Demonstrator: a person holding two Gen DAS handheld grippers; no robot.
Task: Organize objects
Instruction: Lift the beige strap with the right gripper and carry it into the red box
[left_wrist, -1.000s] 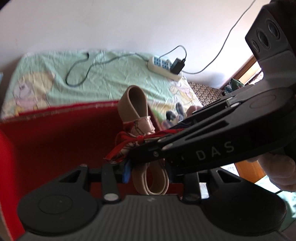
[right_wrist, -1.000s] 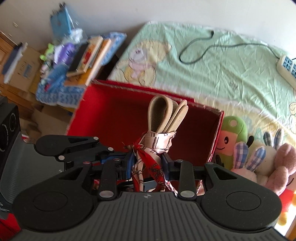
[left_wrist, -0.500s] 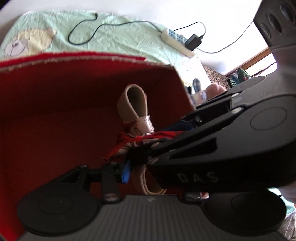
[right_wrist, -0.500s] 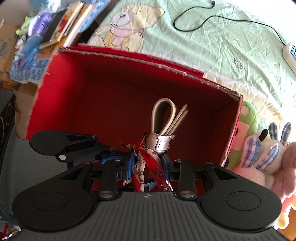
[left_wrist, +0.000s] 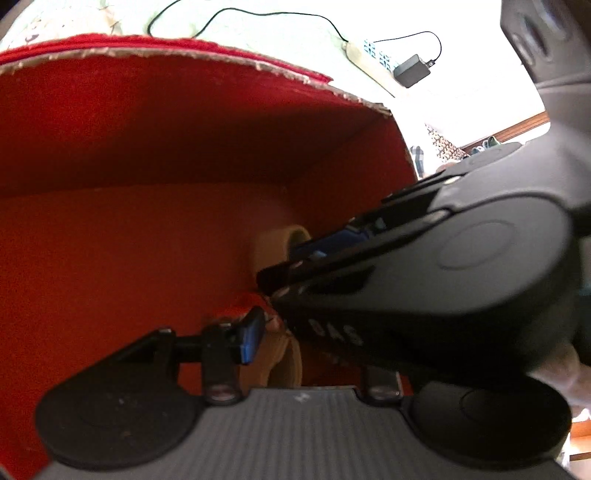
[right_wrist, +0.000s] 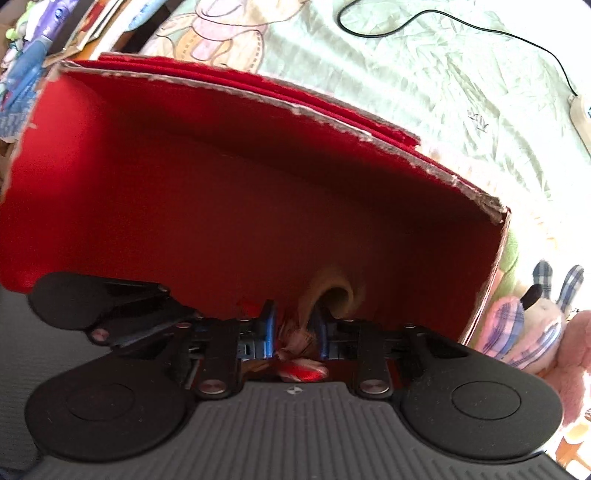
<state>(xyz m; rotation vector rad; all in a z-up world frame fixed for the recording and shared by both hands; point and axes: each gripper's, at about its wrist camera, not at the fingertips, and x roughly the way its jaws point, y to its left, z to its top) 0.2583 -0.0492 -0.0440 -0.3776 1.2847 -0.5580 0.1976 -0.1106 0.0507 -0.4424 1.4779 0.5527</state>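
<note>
1. Both sets of jaws are closed in on the same bundle, and we're deep inside the red box (right_wrist: 229, 206)! The right gripper (right_wrist: 295, 332) has its blue-padded fingers (right_wrist: 269, 325) pinched on the tan looped strap (right_wrist: 332, 295) with the red-and-white scarf (right_wrist: 303, 369) knotted round it.
2. In the left wrist view, the left gripper (left_wrist: 273, 339) shows only one blue pad (left_wrist: 253, 339), pressed against the strap (left_wrist: 280, 243) at its 3 o'clock side. The other finger is hidden behind the right gripper's black body, so I can't call for sure how tight that grip is, but the strap sits right against the visible pad.
3. That right gripper (left_wrist: 332, 251) sweeps in from 3 o'clock across the left camera, crossing over the bundle.
4. The strap's loop pokes forward toward the box's far wall, near the right-hand corner, roughly 1 o'clock from the right gripper's fingers. It's blurred, folks.
5. The scarf (left_wrist: 243, 306) shows only as a red smear at the fingertips.
6. Outside the box, at 12 o'clock, the green bedsheet (right_wrist: 424, 74) carries a black cable (right_wrist: 480, 27) running to a white power strip (left_wrist: 369, 59) with a black plug (left_wrist: 412, 70).
7. Over at 3 o'clock in the right view, plush toys (right_wrist: 535, 332) sit just beside the box's wall.
8. Up at 10 o'clock, a stack of books (right_wrist: 99, 22).
</note>
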